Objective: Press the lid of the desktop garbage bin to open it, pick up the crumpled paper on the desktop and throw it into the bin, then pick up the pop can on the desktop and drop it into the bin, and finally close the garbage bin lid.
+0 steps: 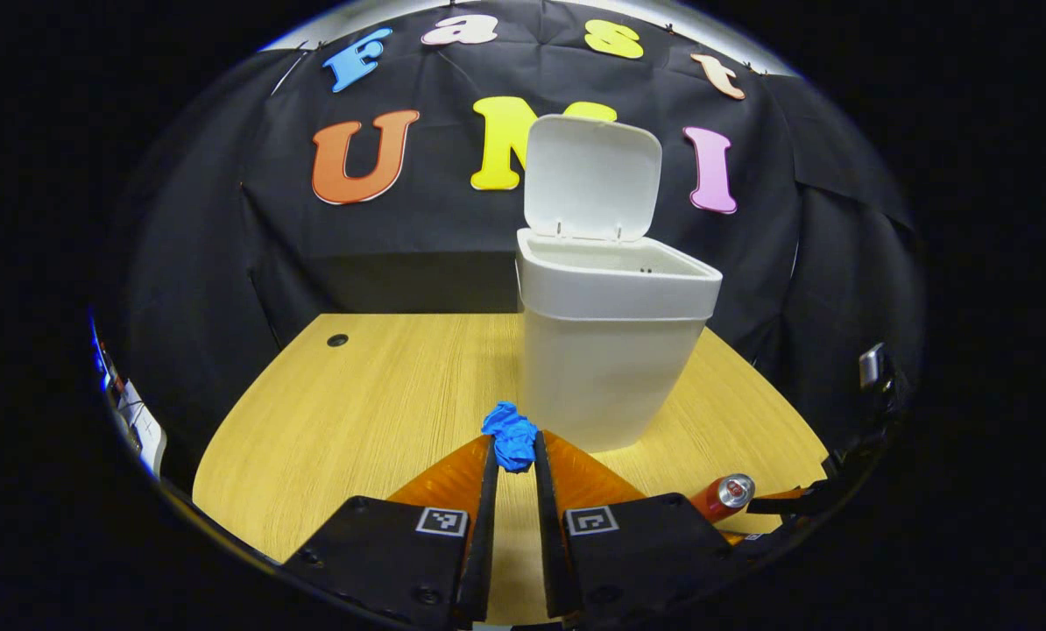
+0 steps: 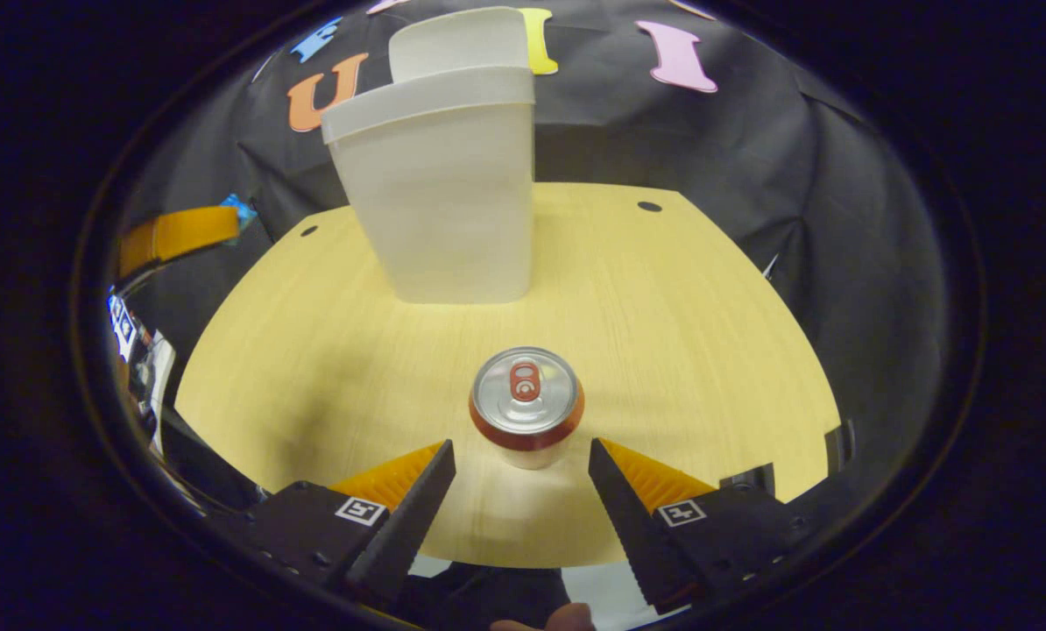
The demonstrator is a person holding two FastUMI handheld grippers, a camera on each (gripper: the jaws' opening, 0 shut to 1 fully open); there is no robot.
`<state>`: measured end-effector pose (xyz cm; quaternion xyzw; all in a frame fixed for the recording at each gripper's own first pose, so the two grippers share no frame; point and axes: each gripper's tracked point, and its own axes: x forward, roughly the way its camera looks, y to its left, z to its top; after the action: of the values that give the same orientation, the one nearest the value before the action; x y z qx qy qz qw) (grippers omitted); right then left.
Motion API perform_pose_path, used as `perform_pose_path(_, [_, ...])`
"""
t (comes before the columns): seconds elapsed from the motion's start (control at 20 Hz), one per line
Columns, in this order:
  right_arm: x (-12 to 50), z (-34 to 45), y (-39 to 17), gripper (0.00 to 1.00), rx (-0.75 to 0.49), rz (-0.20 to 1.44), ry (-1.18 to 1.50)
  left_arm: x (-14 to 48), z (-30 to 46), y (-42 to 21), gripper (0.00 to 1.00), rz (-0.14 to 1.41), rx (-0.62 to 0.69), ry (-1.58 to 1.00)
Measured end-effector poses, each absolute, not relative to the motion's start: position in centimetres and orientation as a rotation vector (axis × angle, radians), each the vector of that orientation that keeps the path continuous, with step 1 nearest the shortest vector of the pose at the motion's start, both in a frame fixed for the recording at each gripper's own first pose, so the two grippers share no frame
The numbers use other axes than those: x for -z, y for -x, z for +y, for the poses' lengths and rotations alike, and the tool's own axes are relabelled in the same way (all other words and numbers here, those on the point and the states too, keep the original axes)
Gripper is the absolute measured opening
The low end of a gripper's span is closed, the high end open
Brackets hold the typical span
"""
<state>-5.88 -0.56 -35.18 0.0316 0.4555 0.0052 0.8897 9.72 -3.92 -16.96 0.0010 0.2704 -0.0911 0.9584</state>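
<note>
A white garbage bin (image 1: 611, 350) stands on the wooden table with its lid (image 1: 591, 178) swung up and open. My left gripper (image 1: 515, 449) is shut on the blue crumpled paper (image 1: 511, 436), held above the table in front of the bin's lower left side. The pop can (image 1: 723, 495) shows at the lower right of the left gripper view. In the right gripper view the pop can (image 2: 526, 407) stands upright, silver top up, just ahead of my open right gripper (image 2: 521, 457) and between the lines of its fingers. The bin (image 2: 440, 193) rises behind the can. The left gripper's finger (image 2: 177, 235) and a bit of paper (image 2: 241, 210) show far left.
The wooden table (image 2: 681, 350) has two small dark holes (image 2: 649, 207) near its far edge and bare surface on both sides of the bin. Black cloth walls close in behind. Some equipment (image 1: 133, 412) sits off the table's left edge.
</note>
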Motion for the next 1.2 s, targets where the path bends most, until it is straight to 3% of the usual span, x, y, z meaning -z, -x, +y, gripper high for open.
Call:
perform_pose_path(0.6, [38.7,-0.7,3.8,0.95,-0.008,0.99,-0.062,10.0,-4.5,-11.8,0.27,0.409,0.186,0.009])
perform_pose_path(0.75, [38.2,-0.6,3.5,0.82,-0.023,0.982,-0.056,8.4,-4.7,-12.9,0.27,0.377,0.185,0.014])
perform_pose_path(1.2, [30.8,-1.7,0.4,0.81,-0.045,0.898,-0.043,3.4,-6.8,-18.5,0.26,0.272,0.219,0.031])
